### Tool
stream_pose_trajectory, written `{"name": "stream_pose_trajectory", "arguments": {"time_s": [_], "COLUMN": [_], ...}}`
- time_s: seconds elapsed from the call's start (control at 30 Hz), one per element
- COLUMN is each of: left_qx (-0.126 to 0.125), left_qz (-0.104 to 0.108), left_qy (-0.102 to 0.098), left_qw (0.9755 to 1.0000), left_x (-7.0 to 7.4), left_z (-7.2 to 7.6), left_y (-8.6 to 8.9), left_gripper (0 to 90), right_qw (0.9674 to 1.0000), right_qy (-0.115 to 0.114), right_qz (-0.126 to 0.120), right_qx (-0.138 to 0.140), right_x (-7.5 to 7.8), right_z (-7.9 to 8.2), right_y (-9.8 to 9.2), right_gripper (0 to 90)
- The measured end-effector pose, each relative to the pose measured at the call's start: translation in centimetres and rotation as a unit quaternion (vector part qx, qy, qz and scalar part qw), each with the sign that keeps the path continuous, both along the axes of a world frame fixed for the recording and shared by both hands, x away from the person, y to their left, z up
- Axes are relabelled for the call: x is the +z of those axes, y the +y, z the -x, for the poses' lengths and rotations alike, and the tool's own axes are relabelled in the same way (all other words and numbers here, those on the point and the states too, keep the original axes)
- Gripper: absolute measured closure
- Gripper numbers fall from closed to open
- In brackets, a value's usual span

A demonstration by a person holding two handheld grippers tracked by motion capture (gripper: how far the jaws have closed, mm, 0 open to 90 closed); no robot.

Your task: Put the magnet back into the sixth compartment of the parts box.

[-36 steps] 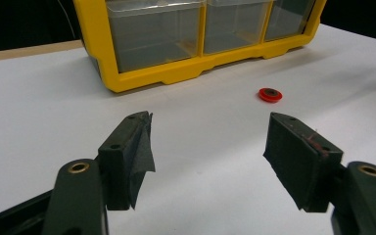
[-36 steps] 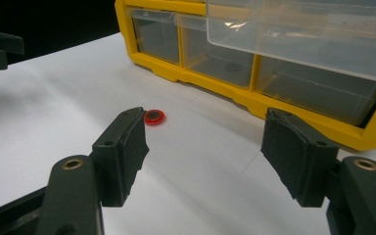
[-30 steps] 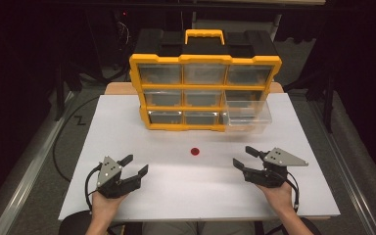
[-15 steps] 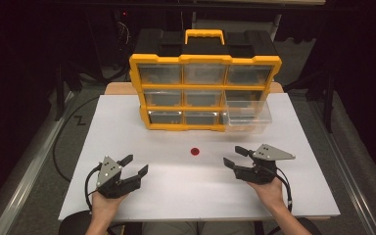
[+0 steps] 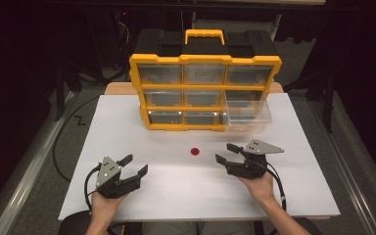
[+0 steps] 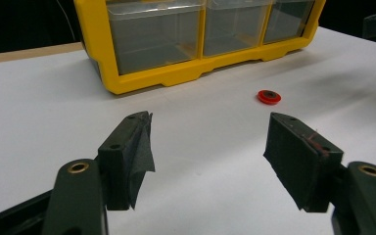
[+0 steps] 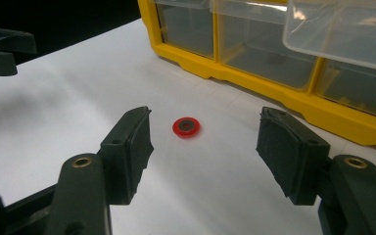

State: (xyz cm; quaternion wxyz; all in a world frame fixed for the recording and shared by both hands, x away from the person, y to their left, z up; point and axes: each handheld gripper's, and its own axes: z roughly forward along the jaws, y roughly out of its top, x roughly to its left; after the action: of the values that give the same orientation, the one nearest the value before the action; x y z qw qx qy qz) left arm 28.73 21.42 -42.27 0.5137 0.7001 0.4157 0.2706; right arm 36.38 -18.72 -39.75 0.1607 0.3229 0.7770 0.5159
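The white tabletop (image 5: 176, 196) lies bare across the lower half of the high view, leaving open room between the left tongs (image 5: 133, 166) and the right tongs (image 5: 227, 153). A small red disc (image 5: 195, 151) lies flat at the centre, just ahead of the right tongs. The yellow drawer cabinet (image 5: 205, 90) blocks the upper middle, and its pulled-out clear drawer (image 5: 247, 115) juts over the tabletop at the right.

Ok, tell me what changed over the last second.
The right tongs slid left across the table toward the red disc, their jaws closing a little with nothing between them. The left tongs, disc, yellow drawer box and its pulled-out drawer stayed put.
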Motion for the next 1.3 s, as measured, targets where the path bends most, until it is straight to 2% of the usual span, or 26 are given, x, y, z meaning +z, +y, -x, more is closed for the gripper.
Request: {"name": "stream_pose_trajectory", "arguments": {"time_s": [0.13, 0.3, 0.5, 0.73, 0.93, 1.03, 1.1, 1.3], "left_qx": [0.000, -0.001, -0.001, -0.003, -0.002, -0.002, -0.002, -0.002], "left_qz": [0.001, 0.000, 0.001, -0.001, 0.001, 0.001, 0.002, 0.002], "left_qy": [-0.001, -0.003, -0.003, -0.003, -0.003, -0.003, -0.004, -0.007], "left_qw": [1.0000, 1.0000, 1.0000, 1.0000, 1.0000, 1.0000, 1.0000, 1.0000], "left_x": [0.0, 0.0, 0.0, 0.0, 0.0, 0.0, 0.0, 0.1], "left_z": [0.0, 0.1, 0.1, 0.1, 0.1, 0.1, 0.1, 0.1], "left_y": [0.0, 0.0, 0.0, 0.0, -0.1, -0.1, -0.1, 0.0], "left_gripper": [34.1, 34.0, 34.0, 33.8, 33.6, 33.6, 33.4, 33.4], "right_qw": [0.9999, 0.9988, 0.9954, 0.9922, 0.9869, 0.9826, 0.9794, 0.9747], "right_qy": [0.010, 0.040, 0.066, 0.078, 0.093, 0.095, 0.106, 0.125], "right_qz": [0.007, 0.028, 0.067, 0.095, 0.129, 0.155, 0.165, 0.178], "right_qx": [0.000, 0.002, 0.014, 0.021, 0.031, 0.038, 0.046, 0.050], "right_x": [0.1, 0.2, 0.4, 0.8, 1.2, 1.4, 1.4, 1.5], "right_z": [-0.3, -0.9, -1.6, -2.0, -2.5, -2.8, -3.0, -3.6], "right_y": [0.5, 1.3, 2.5, 3.2, 4.1, 4.8, 5.1, 5.9], "right_gripper": [39.1, 40.8, 42.4, 44.6, 46.4, 46.9, 47.5, 48.9]}}
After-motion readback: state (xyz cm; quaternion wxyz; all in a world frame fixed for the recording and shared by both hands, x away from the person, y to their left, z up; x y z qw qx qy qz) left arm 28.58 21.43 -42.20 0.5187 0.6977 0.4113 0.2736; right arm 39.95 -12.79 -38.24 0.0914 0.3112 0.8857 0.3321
